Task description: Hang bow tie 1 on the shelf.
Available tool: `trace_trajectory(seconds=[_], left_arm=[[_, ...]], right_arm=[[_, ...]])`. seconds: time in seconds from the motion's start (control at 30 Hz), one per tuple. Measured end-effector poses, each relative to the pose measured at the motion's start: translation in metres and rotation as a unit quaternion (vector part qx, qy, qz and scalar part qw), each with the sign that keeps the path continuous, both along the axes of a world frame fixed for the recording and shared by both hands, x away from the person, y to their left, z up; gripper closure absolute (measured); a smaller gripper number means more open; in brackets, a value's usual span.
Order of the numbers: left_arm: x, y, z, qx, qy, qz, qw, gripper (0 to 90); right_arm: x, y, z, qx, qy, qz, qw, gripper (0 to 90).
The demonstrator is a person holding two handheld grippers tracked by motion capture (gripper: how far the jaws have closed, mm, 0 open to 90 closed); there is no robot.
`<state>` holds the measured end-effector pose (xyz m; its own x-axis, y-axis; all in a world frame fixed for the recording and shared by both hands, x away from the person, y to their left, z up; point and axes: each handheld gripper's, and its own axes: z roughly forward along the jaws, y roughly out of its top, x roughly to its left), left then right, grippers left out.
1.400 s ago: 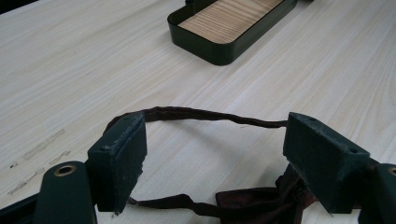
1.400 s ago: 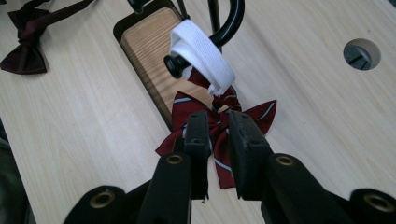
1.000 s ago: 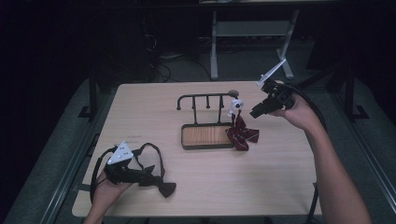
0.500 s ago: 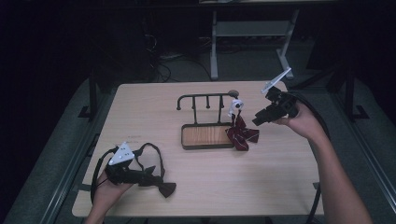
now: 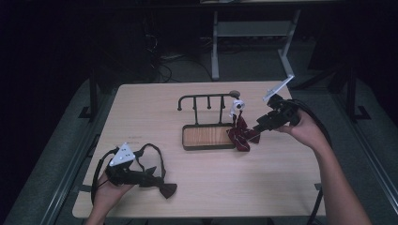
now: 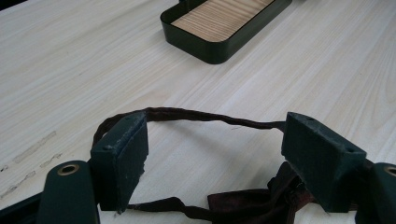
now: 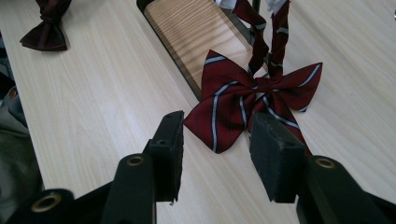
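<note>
A dark maroon bow tie (image 5: 167,190) lies near the table's front left, its thin strap (image 6: 201,116) looping across the wood. My left gripper (image 5: 149,178) rests there, open, its jaws standing either side of the strap and the bow's knot (image 6: 254,205). A red striped bow tie (image 5: 241,135) hangs by its band from the right end of a black hook rack (image 5: 206,99), draping over the corner of the rack's wood-bottomed tray (image 5: 206,137). My right gripper (image 5: 259,126) is open just right of it, and its gripper view shows the jaws close before the striped bow (image 7: 252,100).
The tray's dark rim (image 6: 219,44) lies ahead of the left gripper. The maroon bow tie (image 7: 46,28) shows far off in the right gripper view. Bare wood spans the table's front middle and right. Cables trail from both grippers, and the table edges drop to a dark floor.
My right gripper has come down and toward the left, closer to the striped bow tie. The left gripper and the maroon bow tie have stayed put.
</note>
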<state>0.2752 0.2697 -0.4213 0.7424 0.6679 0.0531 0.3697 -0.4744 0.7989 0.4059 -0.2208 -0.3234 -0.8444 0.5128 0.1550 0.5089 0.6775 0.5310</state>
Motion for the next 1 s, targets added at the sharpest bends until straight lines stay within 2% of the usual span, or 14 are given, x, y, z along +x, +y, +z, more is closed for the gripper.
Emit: trace_trajectory(seconds=[0.23,0.4,0.47,1.0], left_arm=[[0.001,0.000,-0.001,0.002,0.002,0.000,1.0000,23.4],[0.002,0.000,-0.001,0.003,0.003,0.000,1.0000,23.6],[0.001,0.000,-0.001,0.002,0.003,0.000,1.0000,23.6],[0.003,0.001,0.000,0.003,0.006,0.002,1.0000,23.7]], right_arm=[[-0.004,-0.004,-0.006,0.011,0.000,-0.004,0.9999,51.2],[-0.010,-0.010,-0.016,0.018,0.005,-0.015,0.9997,47.4],[-0.011,-0.011,-0.018,0.018,0.000,-0.013,0.9997,47.1],[-0.028,-0.020,-0.047,0.025,0.008,-0.021,0.9994,42.6]])
